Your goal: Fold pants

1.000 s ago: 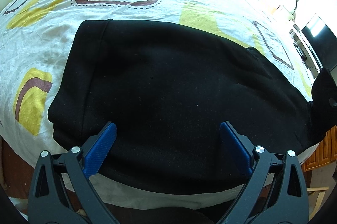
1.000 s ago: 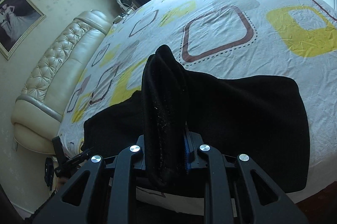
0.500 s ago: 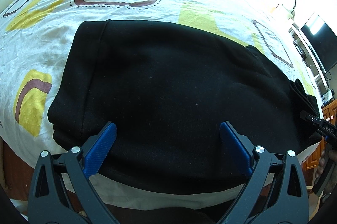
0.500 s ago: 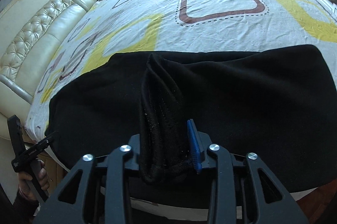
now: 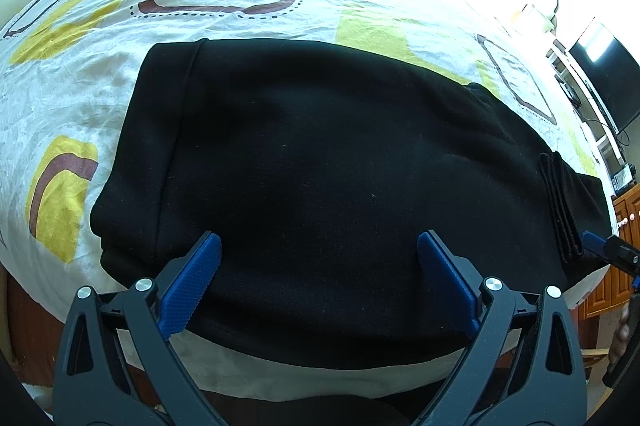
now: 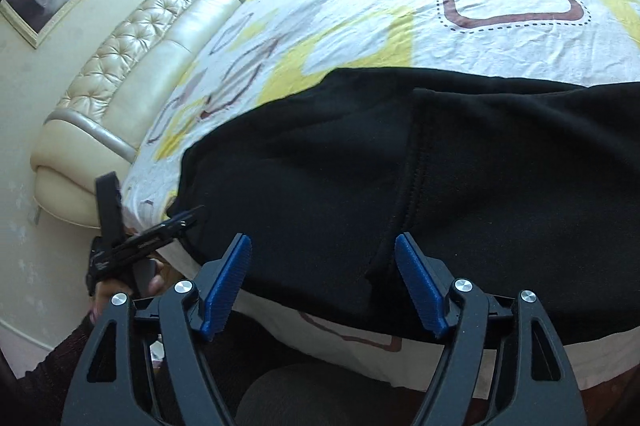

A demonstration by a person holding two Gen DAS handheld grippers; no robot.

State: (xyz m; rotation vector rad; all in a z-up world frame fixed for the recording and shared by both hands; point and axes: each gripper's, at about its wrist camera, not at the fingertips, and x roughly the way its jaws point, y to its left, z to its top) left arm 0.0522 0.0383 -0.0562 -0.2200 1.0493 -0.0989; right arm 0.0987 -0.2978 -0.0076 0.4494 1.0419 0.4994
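pants: the black pants [image 5: 320, 177] lie flat on the bed [image 5: 240, 5], near its front edge, already folded over into a wide dark block.

long way: the block runs sideways across both views, from one hand-held gripper to the other.

folded end: a thick hem edge [image 6: 404, 169] lies on top of the lower layer (it runs away from the camera, toward the far side of the bed).

right hand-held gripper: the right hand-held gripper [image 6: 323, 280] is letting go; its jaws are opening, and the hem edge sits between them with no pad pressing on it.

left hand-held gripper: the left hand-held gripper [image 5: 318, 276] is spread wide just above the near edge of the pants, holding nothing.

which way: the pants lie straight ahead of and below both hand-held grippers.

who is nearer: the right one is nearer the folded end; the left one is nearer the other end, where a seam line [image 5: 176, 145] shows.

next move, a guess: another fold would likely carry one short end over to the other, along the long way.

writing: none can be read on the pants or the bed (some tiny marks on the left tool [image 6: 140, 242], seen from the right view, are too small to read).
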